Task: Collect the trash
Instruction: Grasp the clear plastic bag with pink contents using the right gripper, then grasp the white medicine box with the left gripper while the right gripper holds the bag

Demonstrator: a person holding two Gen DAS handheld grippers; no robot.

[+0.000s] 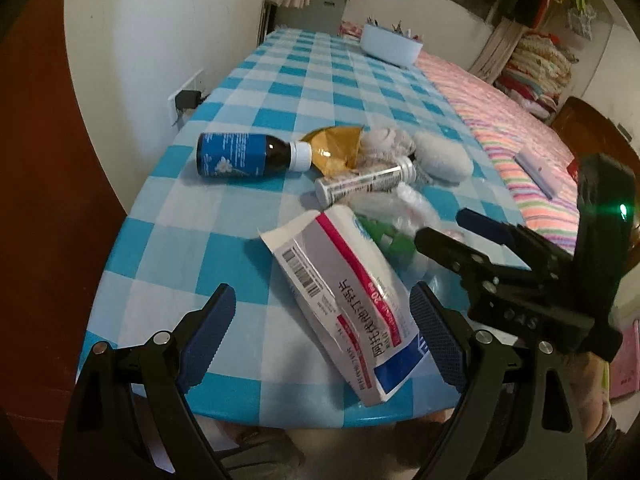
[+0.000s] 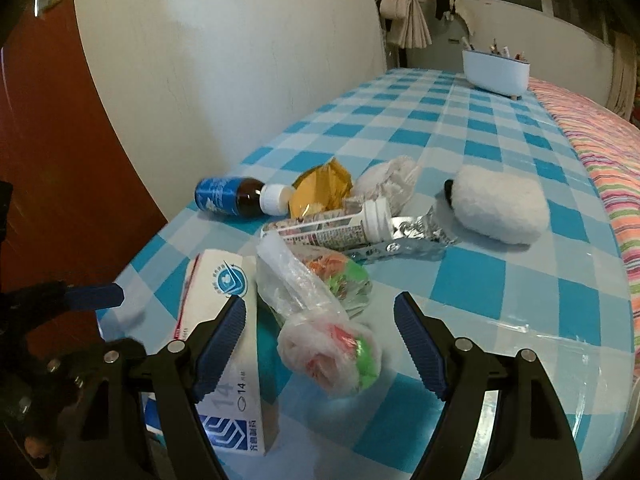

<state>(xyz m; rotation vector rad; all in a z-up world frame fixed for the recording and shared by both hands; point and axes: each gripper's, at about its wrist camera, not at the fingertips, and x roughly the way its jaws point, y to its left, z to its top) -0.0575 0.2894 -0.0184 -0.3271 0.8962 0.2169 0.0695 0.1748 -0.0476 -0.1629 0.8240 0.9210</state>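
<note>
Bench: covered with a blue-and-white check cloth; the trash lies in a loose heap near its front edge.
Bin: a pale tub at the far end, with small upright items poking out; too small to name.
Bottle: dark glass, blue label, white cap on, lying on its side; contents cannot be told.
Tube: printed, white cap, lying across the heap.
Box: white medicine carton with its end flap open, inside not visible, lying flat at the bench's front.
Bag: clear plastic, knotted, orange and green scraps inside.
Wrapper: gold foil, crumpled, beside the bottle cap.
Pad: white fluffy lump, well to the right of the heap.
Left tongs: apart, straddling the box, not touching it.
Right tongs: apart, either side of the bag; contact cannot be told.
</note>
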